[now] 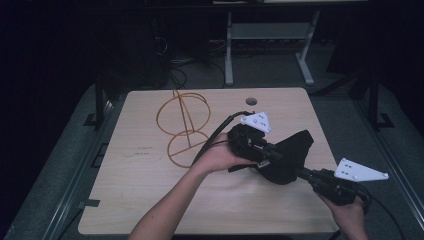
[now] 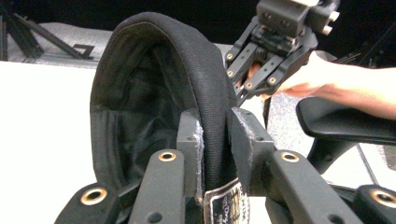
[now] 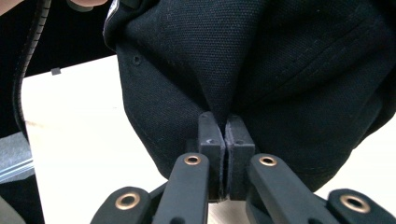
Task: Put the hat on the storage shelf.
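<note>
A black cap (image 1: pixel 292 150) is held above the right half of the wooden table (image 1: pixel 140 200) between both grippers. My left gripper (image 1: pixel 272 155) comes from the left and is shut on the cap's rim; in the left gripper view its jaws (image 2: pixel 215 140) clamp the padded edge, with the cap's dark inside (image 2: pixel 140 107) facing the camera. My right gripper (image 1: pixel 301 173) reaches in from the lower right. Its jaws (image 3: pixel 225 135) are shut on a pinched fold of the cap's cloth (image 3: pixel 280 70). The right gripper (image 2: pixel 243 88) also shows beyond the cap in the left gripper view.
An orange wire stand (image 1: pixel 182 125) made of round hoops stands on the table's back left part. A round cable hole (image 1: pixel 251 101) sits near the far edge. Dark floor, cables and a grey desk frame (image 1: pixel 267 45) lie beyond the table.
</note>
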`<state>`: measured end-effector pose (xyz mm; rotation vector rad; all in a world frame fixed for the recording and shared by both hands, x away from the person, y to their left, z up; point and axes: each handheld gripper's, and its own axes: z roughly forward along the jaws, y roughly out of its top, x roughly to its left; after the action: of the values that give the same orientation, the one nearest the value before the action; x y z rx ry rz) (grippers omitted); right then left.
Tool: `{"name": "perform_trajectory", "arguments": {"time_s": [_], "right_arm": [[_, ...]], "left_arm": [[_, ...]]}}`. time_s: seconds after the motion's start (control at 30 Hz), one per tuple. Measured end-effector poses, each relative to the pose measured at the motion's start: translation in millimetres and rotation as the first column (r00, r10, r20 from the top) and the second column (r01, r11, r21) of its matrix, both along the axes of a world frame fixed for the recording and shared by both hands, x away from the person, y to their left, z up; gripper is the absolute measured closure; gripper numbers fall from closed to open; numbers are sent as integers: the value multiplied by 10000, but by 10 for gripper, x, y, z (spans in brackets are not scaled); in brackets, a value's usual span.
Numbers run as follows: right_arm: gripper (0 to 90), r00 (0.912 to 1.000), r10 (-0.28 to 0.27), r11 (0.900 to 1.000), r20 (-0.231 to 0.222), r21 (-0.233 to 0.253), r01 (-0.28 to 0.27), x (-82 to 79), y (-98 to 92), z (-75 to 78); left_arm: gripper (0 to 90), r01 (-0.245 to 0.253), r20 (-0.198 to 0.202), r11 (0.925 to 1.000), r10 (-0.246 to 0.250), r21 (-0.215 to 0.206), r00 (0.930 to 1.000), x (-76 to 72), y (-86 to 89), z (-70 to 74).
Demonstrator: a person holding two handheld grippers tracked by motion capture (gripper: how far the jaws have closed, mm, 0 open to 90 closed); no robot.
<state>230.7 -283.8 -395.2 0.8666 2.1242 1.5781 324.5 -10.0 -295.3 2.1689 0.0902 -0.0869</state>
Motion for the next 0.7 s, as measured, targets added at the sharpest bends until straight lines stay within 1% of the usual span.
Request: {"name": "perform_trajectory", "arguments": {"time_s": [0.07, 0.1, 0.13, 0.17, 0.23, 0.27, 0.3, 0.33, 0.37, 0.4, 0.43, 0.47, 0.5, 0.53, 0.57, 0.7], "right_arm": [[881, 10000, -22, 9999, -26, -120, 22, -1, 18, 21], [881, 10000, -31, 9999, -33, -134, 31, 2, 23, 36], [881, 10000, -26, 9999, -23, -128, 26, 7, 24, 53], [881, 10000, -32, 9999, 14, -160, 32, 14, 24, 71], [882, 10000, -48, 9998, -9, -175, 48, 20, 25, 91], [882, 10000, 1, 9997, 42, -227, 0, 40, 21, 129], [882, 10000, 1, 9997, 42, -227, 0, 40, 21, 129], [883, 9999, -2, 9994, 163, -337, 8, 51, 28, 169], [883, 9999, -2, 9994, 163, -337, 8, 51, 28, 169], [883, 9998, -14, 9994, 207, -359, 22, 57, 31, 208], [883, 9998, -14, 9994, 207, -359, 22, 57, 31, 208], [883, 9998, -17, 9998, 178, -215, 21, 71, 9, 248], [883, 9999, -29, 9999, 158, -125, 30, 77, -2, 260], [883, 9999, -29, 9999, 158, -125, 30, 77, -2, 260], [883, 9999, -70, 10000, 91, -28, 70, 97, -43, 282], [883, 9999, -134, 9998, 104, -136, 135, 107, -100, 322]], "left_arm": [[712, -64, -22, 10000, 64, -55, 10000, -5, 20, -5], [690, -27, -35, 9998, 26, -174, 10000, -7, 64, -11], [680, -27, -35, 9998, 26, -174, 10000, -7, 64, -11], [675, -26, -63, 9997, 24, -244, 10000, -12, 87, -11], [668, -101, -41, 9996, 100, -249, 9999, -10, 138, -8], [669, -183, -104, 9995, 180, -274, 9998, -14, 165, -13], [665, -183, -104, 9995, 180, -274, 9998, -14, 165, -13], [654, -301, -72, 9991, 299, -297, 9995, -13, 203, -8], [640, -301, -72, 9991, 299, -297, 9995, -13, 203, -8], [613, -380, -53, 9986, 378, -355, 9993, -14, 237, 7], [600, -380, -53, 9986, 378, -355, 9993, -14, 237, 7], [587, -436, 15, 9984, 436, -358, 9990, -32, 273, 19], [578, -436, 15, 9984, 436, -358, 9990, -32, 273, 19], [578, -434, 71, 9985, 436, -325, 9990, -37, 291, 22], [543, -527, 80, 9982, 529, -272, 9986, -48, 331, 23], [525, -619, 156, 9977, 623, -293, 9979, -64, 396, 18]]}}
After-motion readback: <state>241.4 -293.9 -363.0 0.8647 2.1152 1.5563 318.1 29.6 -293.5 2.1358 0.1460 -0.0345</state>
